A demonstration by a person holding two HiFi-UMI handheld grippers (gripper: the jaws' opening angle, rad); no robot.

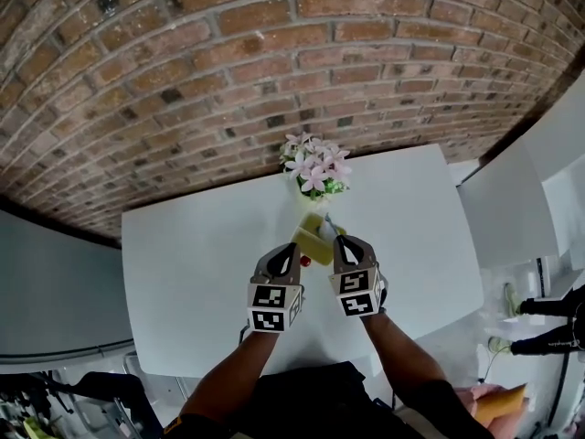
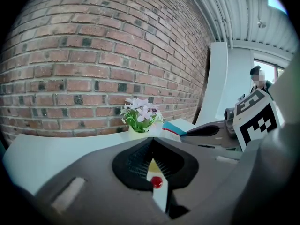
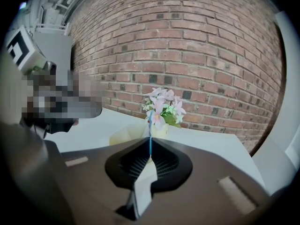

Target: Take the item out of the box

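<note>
A small yellow box [image 1: 312, 241] is held up above the white table [image 1: 183, 273], between my two grippers. In the head view my left gripper [image 1: 294, 251] grips the box's near left edge, and my right gripper [image 1: 335, 237] grips its right side. In the left gripper view the jaws [image 2: 151, 146] are shut on a thin white and yellow edge of the box with a red dot [image 2: 156, 182]. In the right gripper view the jaws [image 3: 150, 146] are shut on a thin white flap with a blue edge [image 3: 149, 135]. The box's contents are hidden.
A pale pot of pink and white flowers [image 1: 314, 172] stands at the table's far edge, just beyond the box, against a brick wall [image 1: 228, 71]. A white partition [image 1: 512, 199] stands to the right. A person [image 2: 258, 78] is far off at the right.
</note>
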